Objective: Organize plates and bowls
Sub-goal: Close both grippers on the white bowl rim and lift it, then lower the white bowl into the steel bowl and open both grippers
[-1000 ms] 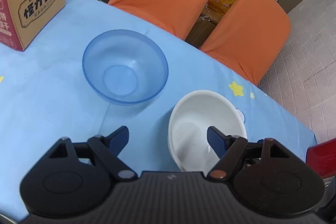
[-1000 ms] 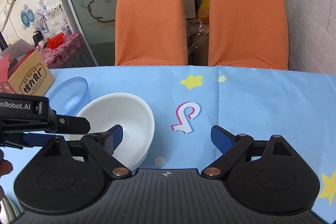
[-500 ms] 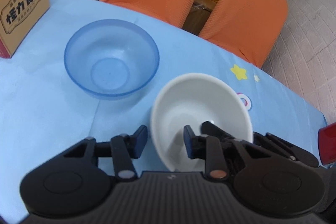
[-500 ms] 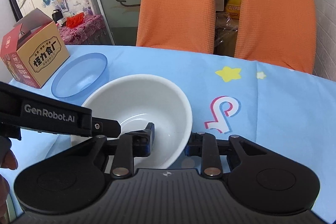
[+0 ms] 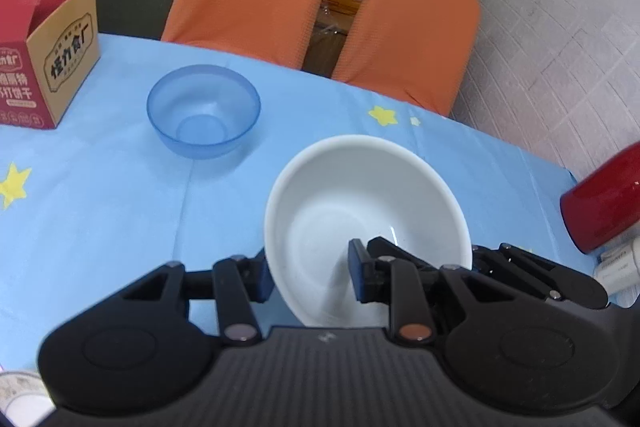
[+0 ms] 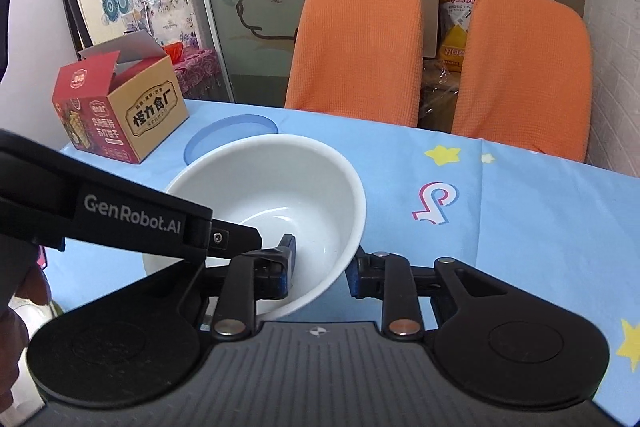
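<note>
1. A round table under a light blue cloth printed with yellow stars is filling the foreground, and two orange fabric-covered chairs are standing at its far edge before a frosted glass panel with a cartoon outline.
2. A red and tan cardboard snack box with its flap open is sitting on the cloth at the far left, and a translucent blue plastic bowl is resting upright near it.
3. A glossy white ceramic bowl is being gripped by both tools at once, nearer the cameras than the blue bowl and apart from it in the left wrist view.
4. The left gripper is clamping the white bowl's near wall, one pad outside and one inside.
5. The right gripper is pinching the bowl's rim on its other side in the same way, with the left tool's black arm crossing its view.
6. In the right wrist view the white bowl is hiding most of the blue bowl, leaving only its far rim showing.
7. A shiny red cylindrical object is being cut off by the right edge of the left view, so I cannot tell what it is.
8. Whether the white bowl is touching the cloth or lifted clear is hard to make out.
</note>
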The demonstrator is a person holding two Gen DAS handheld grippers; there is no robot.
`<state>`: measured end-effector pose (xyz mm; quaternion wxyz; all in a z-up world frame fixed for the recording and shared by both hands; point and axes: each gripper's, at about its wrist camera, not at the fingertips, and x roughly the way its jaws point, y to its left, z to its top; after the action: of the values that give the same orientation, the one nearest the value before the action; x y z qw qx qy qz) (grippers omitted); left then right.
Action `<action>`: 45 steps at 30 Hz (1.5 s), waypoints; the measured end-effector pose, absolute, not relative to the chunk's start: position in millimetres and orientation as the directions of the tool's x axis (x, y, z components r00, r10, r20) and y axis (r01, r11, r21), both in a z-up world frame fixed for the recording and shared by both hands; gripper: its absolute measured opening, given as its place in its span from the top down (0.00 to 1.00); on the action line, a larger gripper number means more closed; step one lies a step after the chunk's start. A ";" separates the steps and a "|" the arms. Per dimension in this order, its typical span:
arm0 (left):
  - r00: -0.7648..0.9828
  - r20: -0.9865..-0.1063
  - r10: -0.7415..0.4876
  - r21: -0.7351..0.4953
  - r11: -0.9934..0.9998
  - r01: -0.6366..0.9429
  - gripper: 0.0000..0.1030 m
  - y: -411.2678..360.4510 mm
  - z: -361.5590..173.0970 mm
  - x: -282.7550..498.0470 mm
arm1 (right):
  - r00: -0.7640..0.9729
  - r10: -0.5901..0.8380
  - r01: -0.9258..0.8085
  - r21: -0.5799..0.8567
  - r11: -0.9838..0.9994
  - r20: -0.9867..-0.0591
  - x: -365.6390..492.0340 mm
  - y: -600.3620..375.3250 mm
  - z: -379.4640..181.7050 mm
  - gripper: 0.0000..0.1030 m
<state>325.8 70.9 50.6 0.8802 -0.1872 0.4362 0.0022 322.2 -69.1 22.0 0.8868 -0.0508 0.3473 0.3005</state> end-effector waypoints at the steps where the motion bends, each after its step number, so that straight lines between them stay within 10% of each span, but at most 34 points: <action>1: 0.621 -0.765 -0.169 -0.328 0.932 -0.151 0.76 67.4 53.7 314.8 | 0.584 0.498 -0.567 0.117 0.816 -0.641 312.4 -72.9 26.1 0.54; 25: 0.553 -0.793 -0.257 -0.288 0.957 0.032 0.74 5.3 14.7 169.2 | 0.679 0.407 -0.374 0.189 0.908 -0.611 126.2 -130.0 -3.9 0.39; 31: 0.601 -0.749 -0.280 -0.310 0.949 0.056 0.34 13.5 22.8 162.5 | 0.698 0.440 -0.348 0.269 0.898 -0.566 123.5 -141.1 -8.8 0.34; 33: 0.625 -0.723 -0.295 -0.328 0.942 0.066 0.30 17.8 31.1 155.5 | 0.718 0.438 -0.334 0.285 0.899 -0.541 112.8 -148.9 -5.2 0.30; 35: 0.659 -0.699 -0.277 -0.309 0.948 0.070 0.28 23.0 40.8 147.2 | 0.739 0.419 -0.308 0.288 0.907 -0.528 108.1 -156.1 -0.8 0.00; 45: 0.750 -0.635 -0.188 -0.327 0.944 -0.041 0.05 72.9 57.1 134.7 | 0.809 0.329 -0.216 0.274 0.937 -0.488 89.9 -184.9 3.3 0.00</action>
<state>134.7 72.9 57.1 0.9211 -0.1624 0.3515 -0.0400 89.9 -184.9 3.3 0.9453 0.1031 0.2738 0.1440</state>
